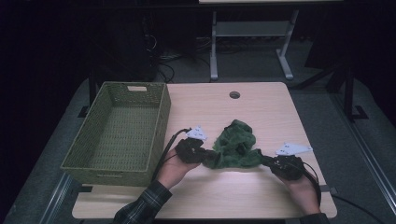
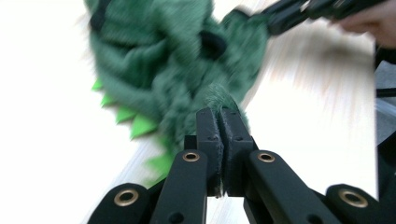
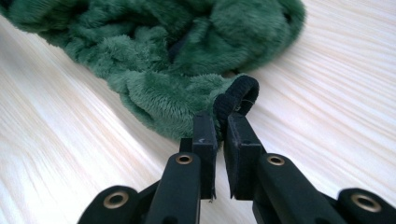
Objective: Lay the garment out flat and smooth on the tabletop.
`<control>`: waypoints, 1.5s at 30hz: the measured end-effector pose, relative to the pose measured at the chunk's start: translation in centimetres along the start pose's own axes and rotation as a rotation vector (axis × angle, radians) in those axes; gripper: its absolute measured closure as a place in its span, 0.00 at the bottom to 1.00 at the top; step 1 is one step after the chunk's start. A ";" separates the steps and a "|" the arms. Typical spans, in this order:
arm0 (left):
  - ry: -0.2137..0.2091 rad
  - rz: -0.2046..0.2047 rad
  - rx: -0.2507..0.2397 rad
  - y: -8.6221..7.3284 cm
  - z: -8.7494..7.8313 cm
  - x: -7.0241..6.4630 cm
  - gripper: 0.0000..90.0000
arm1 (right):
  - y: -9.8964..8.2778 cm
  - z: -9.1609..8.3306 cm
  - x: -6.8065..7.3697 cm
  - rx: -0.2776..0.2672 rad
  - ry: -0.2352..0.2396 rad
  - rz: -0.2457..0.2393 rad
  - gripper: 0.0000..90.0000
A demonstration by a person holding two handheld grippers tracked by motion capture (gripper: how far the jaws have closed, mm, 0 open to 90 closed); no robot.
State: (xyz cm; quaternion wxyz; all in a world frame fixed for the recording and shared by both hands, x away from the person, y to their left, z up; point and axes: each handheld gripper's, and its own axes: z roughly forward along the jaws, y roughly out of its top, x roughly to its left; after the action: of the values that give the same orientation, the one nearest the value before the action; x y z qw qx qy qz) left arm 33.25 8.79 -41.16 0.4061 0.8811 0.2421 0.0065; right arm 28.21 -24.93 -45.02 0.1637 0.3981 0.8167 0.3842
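Risk of slip — right gripper (image 3: 219,122) pinches just the black cuff (image 3: 239,95), left gripper (image 2: 223,116) clamps a thin tuft of the green garment (image 1: 236,147), bunched on the table (image 1: 261,107) beside the basket (image 1: 159,126). Could tear free when lifted — snagging the rim too.

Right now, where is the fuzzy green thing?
In the high view the fuzzy green garment lies on the table, near its front middle, right of the wicker basket, stretched between the left gripper and right gripper.
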 end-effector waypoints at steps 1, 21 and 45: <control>0.000 -0.009 0.004 -0.3 0.0 0.1 0.97 | -0.1 -0.2 -0.1 0.003 -0.005 -0.001 0.92; 0.017 -0.041 -0.034 -0.2 -2.0 -0.6 0.94 | -0.7 -2.7 -0.5 -0.008 -0.058 0.019 0.83; 0.106 -0.017 0.178 -2.3 3.9 0.9 1.00 | -0.1 2.0 -0.1 0.161 0.042 -0.038 1.00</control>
State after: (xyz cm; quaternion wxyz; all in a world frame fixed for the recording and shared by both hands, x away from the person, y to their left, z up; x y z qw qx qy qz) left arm 33.86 7.71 -45.62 0.3128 0.9101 0.2705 0.0279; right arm 29.38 -24.06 -46.44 0.1212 0.3862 0.8558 0.3222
